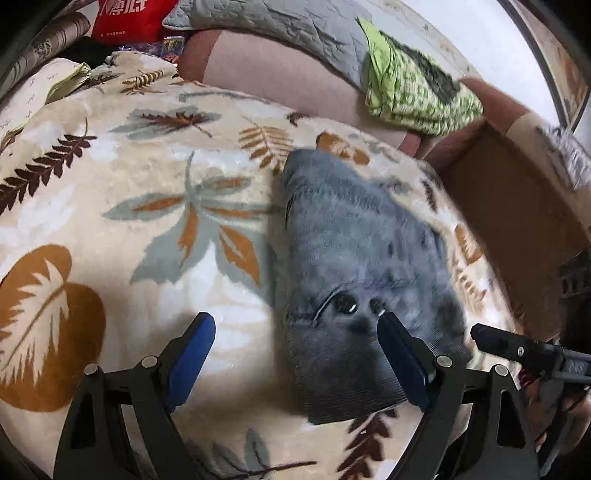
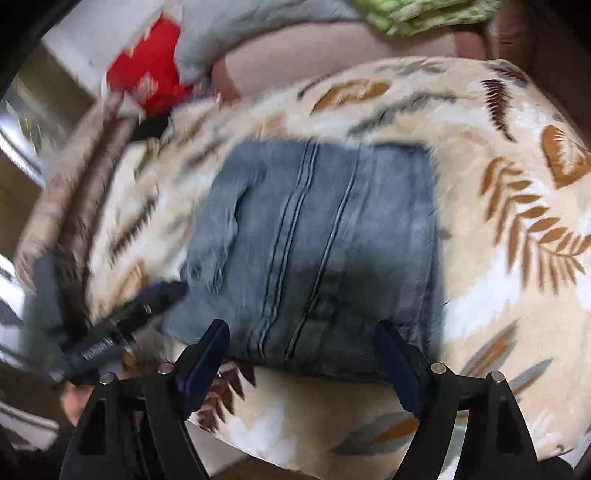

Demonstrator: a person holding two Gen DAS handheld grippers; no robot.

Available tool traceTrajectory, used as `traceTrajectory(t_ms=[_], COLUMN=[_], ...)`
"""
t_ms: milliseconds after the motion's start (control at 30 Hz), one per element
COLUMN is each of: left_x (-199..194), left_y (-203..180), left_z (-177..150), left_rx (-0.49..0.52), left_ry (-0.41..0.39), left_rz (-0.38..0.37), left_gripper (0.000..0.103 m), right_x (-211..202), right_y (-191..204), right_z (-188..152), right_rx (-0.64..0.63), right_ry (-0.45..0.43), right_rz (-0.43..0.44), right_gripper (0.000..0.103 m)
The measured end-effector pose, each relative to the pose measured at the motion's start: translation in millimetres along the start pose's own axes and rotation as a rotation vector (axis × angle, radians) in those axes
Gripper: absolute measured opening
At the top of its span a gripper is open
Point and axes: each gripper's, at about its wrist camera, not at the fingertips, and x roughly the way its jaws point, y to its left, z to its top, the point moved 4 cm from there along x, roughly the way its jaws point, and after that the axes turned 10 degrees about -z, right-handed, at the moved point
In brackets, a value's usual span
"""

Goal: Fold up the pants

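Note:
Blue-grey denim pants (image 1: 354,258) lie folded into a compact block on a cream leaf-print blanket (image 1: 129,221). In the right wrist view the pants (image 2: 314,240) show seams running lengthwise. My left gripper (image 1: 295,354) is open, its right finger over the pants' near edge with buttons, its left finger over the blanket. My right gripper (image 2: 301,354) is open, hovering just above the near edge of the pants and holding nothing. The right gripper's tip shows in the left wrist view (image 1: 491,338). The left gripper shows blurred in the right wrist view (image 2: 147,306).
A green patterned cloth (image 1: 417,92) lies on the pinkish sofa back (image 1: 280,85). A grey quilted cushion (image 1: 280,22) and a red package (image 1: 125,18) lie behind. A brown box (image 1: 517,214) stands to the right of the blanket.

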Motion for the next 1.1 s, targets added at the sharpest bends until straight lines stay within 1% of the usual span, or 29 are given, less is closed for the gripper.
traceTrajectory(t_ms=[67,133,200,233,333,400,467,533,600,700,767,833,867,900,933,1000,1100], left_x=[-2,4,15,20,37,47,57,67,71,69,70,75,79,81,82,81,81], left_y=[-2,-3,0,2,8,9,9,10,8,5,6,10,11,12,13,11,6], left_z=[7,16,25,30,40,45,48,46,43,46,50,51,50,49,49,49,48], left_rx=[-0.023,-0.054,-0.078,-0.083,-0.139,-0.161,-0.176,-0.189,-0.173,-0.156,-0.165,-0.184,-0.185,-0.173,-0.167,-0.163,-0.112], left_ry=[0.005,0.027,0.065,0.078,0.130,0.151,0.170,0.195,0.209,0.186,0.177,0.186,0.196,0.203,0.206,0.210,0.217], left_rz=[-0.045,-0.109,-0.120,-0.125,-0.157,-0.189,-0.188,-0.186,-0.178,-0.189,-0.200,-0.200,-0.196,-0.182,-0.168,-0.168,-0.107], left_gripper=[0.090,0.090,0.090,0.090,0.090,0.090,0.090,0.090,0.088,0.088,0.088,0.088,0.081,0.072,0.069,0.059,0.055], right_x=[-6,-3,3,9,23,30,41,53,56,52,56,65,67,66,65,64,64], right_y=[-18,-44,-60,-69,-81,-90,-93,-98,-98,-91,-93,-97,-96,-94,-90,-85,-83], right_z=[8,14,20,25,41,51,54,54,52,53,56,53,54,54,54,55,55], right_rx=[0.067,0.168,0.231,0.261,0.307,0.312,0.311,0.314,0.320,0.302,0.301,0.323,0.328,0.320,0.307,0.286,0.289], right_ry=[-0.007,0.007,0.021,0.031,0.060,0.066,0.086,0.113,0.112,0.095,0.092,0.120,0.120,0.119,0.121,0.122,0.123], right_rz=[0.037,0.073,0.128,0.169,0.245,0.242,0.240,0.216,0.245,0.291,0.265,0.263,0.276,0.279,0.285,0.271,0.255], right_gripper=[0.083,0.083,0.083,0.083,0.083,0.083,0.083,0.083,0.083,0.083,0.083,0.083,0.083,0.082,0.081,0.078,0.075])
